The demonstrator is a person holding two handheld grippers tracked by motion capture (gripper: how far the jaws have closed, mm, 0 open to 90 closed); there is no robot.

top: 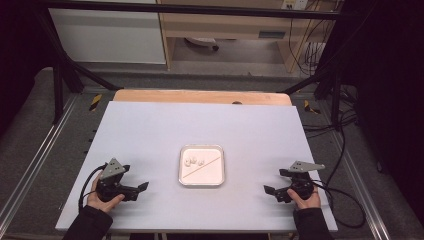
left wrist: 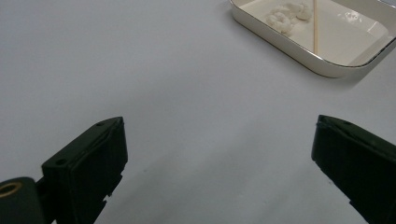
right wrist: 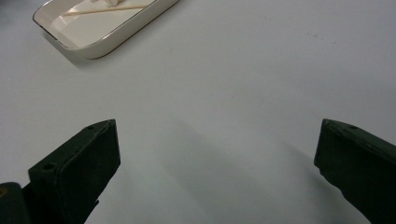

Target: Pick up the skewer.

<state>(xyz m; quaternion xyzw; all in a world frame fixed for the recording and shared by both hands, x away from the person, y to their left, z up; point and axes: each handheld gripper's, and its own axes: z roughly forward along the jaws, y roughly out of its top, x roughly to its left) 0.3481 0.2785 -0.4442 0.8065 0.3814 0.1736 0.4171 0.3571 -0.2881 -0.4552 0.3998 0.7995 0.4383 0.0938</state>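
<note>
Flanking tray [top: 201, 182], both claws agape

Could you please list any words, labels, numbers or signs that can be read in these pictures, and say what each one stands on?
None can be read.
Tray, skewer, white table: no print or marks.
Left hand-held gripper and right hand-held gripper: no lettering.
Pale plate on the wooden cabinet: too small and blurred to read.

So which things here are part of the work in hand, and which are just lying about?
Part of the work:
- shallow white tray
- thin wooden skewer lying slantwise in the tray
- small white lumps in the tray's far left corner
- left gripper and right gripper, both open, resting either side

Lying about:
- cables right of the table
- wooden cabinet behind
</note>
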